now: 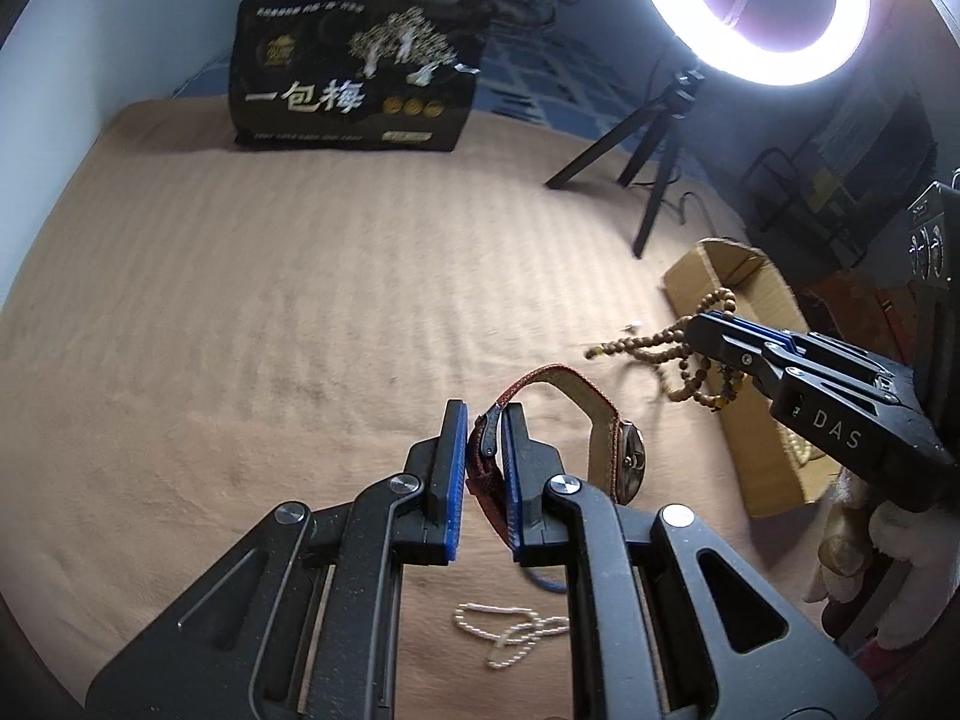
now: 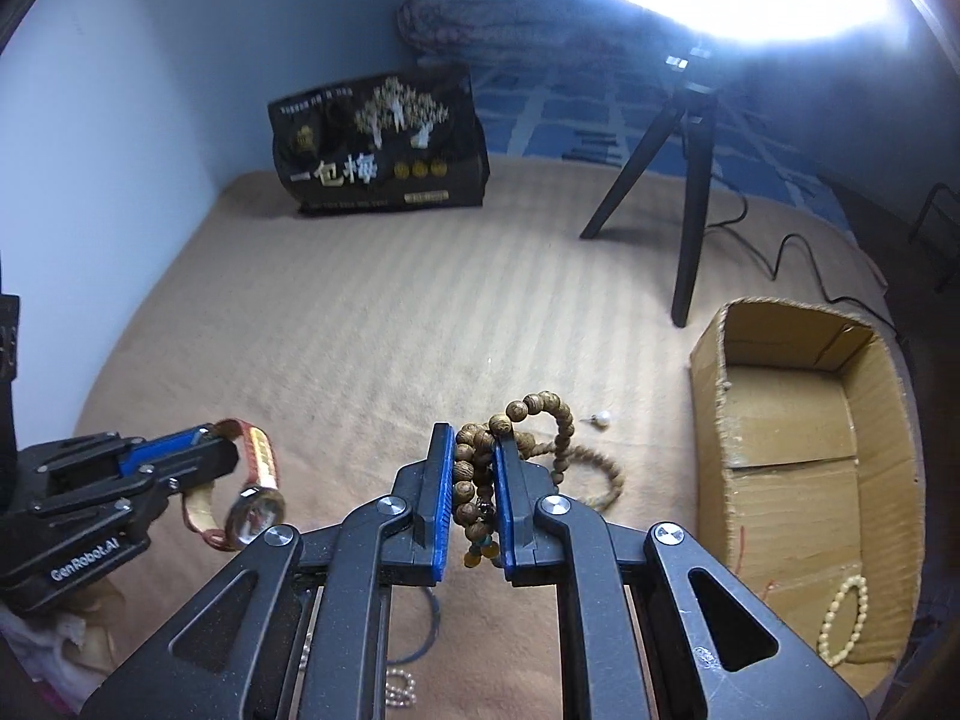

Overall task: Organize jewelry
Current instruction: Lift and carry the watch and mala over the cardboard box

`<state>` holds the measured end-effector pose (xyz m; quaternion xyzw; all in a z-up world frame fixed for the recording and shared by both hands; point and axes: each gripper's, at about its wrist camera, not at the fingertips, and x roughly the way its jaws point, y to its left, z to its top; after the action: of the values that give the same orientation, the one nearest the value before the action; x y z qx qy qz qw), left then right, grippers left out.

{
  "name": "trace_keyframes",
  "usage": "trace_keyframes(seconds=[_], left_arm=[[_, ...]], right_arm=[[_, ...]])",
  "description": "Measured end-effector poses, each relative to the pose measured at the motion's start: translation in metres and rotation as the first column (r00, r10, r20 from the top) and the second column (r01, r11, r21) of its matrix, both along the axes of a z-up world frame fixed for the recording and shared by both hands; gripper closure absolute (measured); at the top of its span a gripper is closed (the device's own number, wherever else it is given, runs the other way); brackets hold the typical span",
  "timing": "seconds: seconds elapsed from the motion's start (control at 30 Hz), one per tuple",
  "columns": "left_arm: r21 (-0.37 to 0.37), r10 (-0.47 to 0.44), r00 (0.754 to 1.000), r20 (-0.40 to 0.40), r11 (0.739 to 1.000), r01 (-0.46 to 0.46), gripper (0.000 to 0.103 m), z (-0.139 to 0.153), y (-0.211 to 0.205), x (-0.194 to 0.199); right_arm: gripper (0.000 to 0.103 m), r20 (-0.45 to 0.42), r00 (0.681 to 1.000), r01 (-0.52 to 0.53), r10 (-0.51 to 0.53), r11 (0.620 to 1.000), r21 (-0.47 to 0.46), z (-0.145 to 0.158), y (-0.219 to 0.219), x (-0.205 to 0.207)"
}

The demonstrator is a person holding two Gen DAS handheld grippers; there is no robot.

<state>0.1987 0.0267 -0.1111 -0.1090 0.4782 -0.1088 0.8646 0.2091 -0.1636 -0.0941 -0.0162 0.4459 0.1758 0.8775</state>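
Left wrist view: left gripper point(image 1: 485, 429) clamped on red-strapped wristwatch point(image 1: 606, 420).
Right gripper point(image 2: 474, 468) pinches wooden bead strand point(image 2: 480, 480), lifted above tan blanket point(image 2: 360, 330); cardboard box point(image 2: 708, 396) nearby holds pale bracelet point(image 2: 843, 618).

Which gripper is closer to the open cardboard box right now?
Right. The right gripper, holding brown wooden beads, is just beside the open cardboard box; the left gripper, holding the red-strapped watch, sits farther away.
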Motion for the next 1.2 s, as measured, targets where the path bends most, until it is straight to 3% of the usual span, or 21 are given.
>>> trace_keyframes(seconds=[0.7, 1.03, 1.2], left_arm=[[-0.044, -0.115, 0.989, 0.093, 0.992, 0.119, 0.093, 0.044, -0.074, -0.020], [-0.050, -0.178, 0.977, 0.120, 0.982, 0.184, 0.093, 0.054, -0.117, -0.024], [-0.050, -0.208, 0.971, 0.120, 0.975, 0.216, 0.093, 0.053, -0.142, -0.024]], right_arm=[[0.092, 0.150, 0.984, 0.074, -0.090, 0.991, 0.107, 0.073, -0.069, -0.038], [0.092, 0.182, 0.962, 0.176, -0.204, 0.971, 0.162, 0.088, -0.125, -0.044], [0.092, 0.195, 0.944, 0.239, -0.265, 0.960, 0.147, 0.087, -0.153, -0.046]])
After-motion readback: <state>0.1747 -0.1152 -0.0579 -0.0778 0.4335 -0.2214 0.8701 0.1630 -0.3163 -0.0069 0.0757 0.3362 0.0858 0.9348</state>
